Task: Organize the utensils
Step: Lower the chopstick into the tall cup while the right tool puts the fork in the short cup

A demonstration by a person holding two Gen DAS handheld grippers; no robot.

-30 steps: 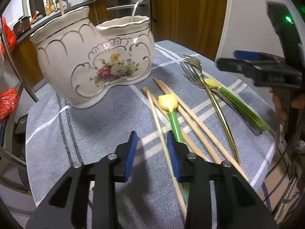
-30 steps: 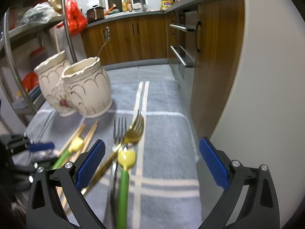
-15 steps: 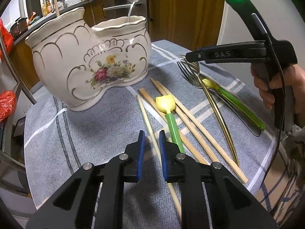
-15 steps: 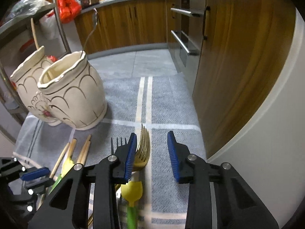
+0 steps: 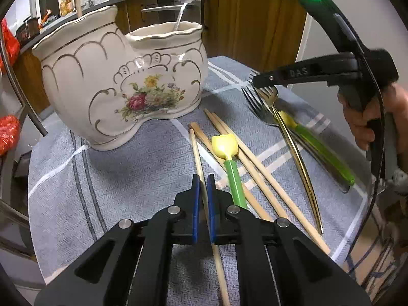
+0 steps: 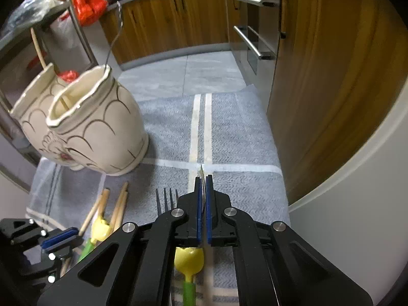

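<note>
The left hand-held gripper (image 5: pixel 202 186) was clamped narrowly on a single wooden chopstick (image 5: pixel 197 153), its blue pads pressed against the stick on both sides near the near edge of the surface (image 5: pixel 132 173), which was covered with a grey cloth with white stripes. The stick ran from under the gripper toward the ceramic utensil holder (image 5: pixel 122 86), a cream two-compartment pot with gold scallops and a painted flower spray, standing toward the far left corner of the surface. A pale handle rose from its right compartment and a wooden stick from its left one.

Just right of the held chopstick lay the other chopsticks (image 5: pixel 255 158), crossed by a green-handled utensil with a yellow tulip tip (image 5: pixel 225 148). Further toward the right edge lay a dark fork (image 5: pixel 255 104) and a second green-handled utensil (image 5: pixel 316 142).

The right hand-held gripper (image 6: pixel 203 191) was closed on the gold fork (image 5: pixel 293 145), seen edge-on as a thin line between its pads in the right wrist view. In the left wrist view its finger sat over the fork's tines, near the far right of the surface, while the gold handle stretched back toward the near edge. Whether the fork had left the cloth could not be told.
</note>
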